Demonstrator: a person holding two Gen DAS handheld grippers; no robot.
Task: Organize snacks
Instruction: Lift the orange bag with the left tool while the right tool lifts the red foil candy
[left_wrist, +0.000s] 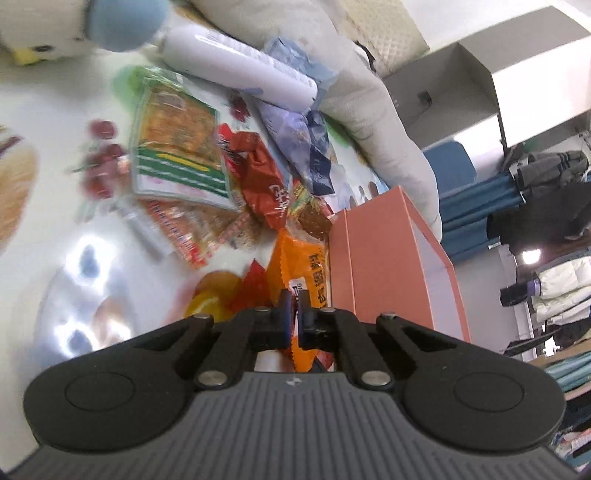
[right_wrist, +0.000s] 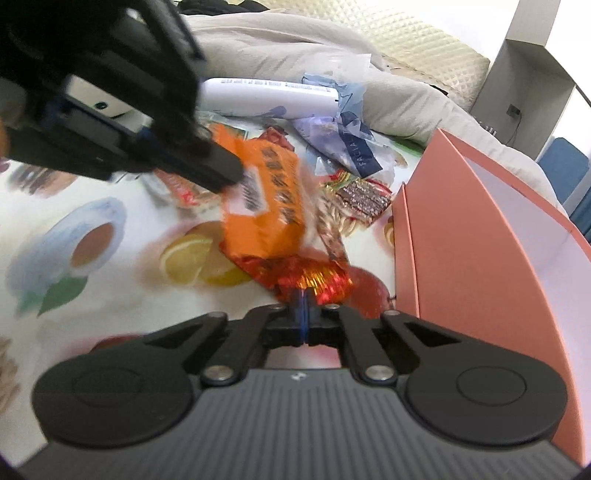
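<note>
Your left hand-held gripper is pinching the orange snack packet by one edge; your left wrist camera shows only the packet's near part between the pads, just beside the outer wall of the pink box. Your right wrist camera shows what that view cannot: the whole orange packet hanging tilted from the left hand-held gripper above the printed cloth. There your right hand-held gripper is pressed together on the edge of a red foil packet, which lies on the cloth under the orange one, near the pink box. Only your left view shows the green packet and the plush toy. Both views show the white tube and blue wrappers farther back.
</note>
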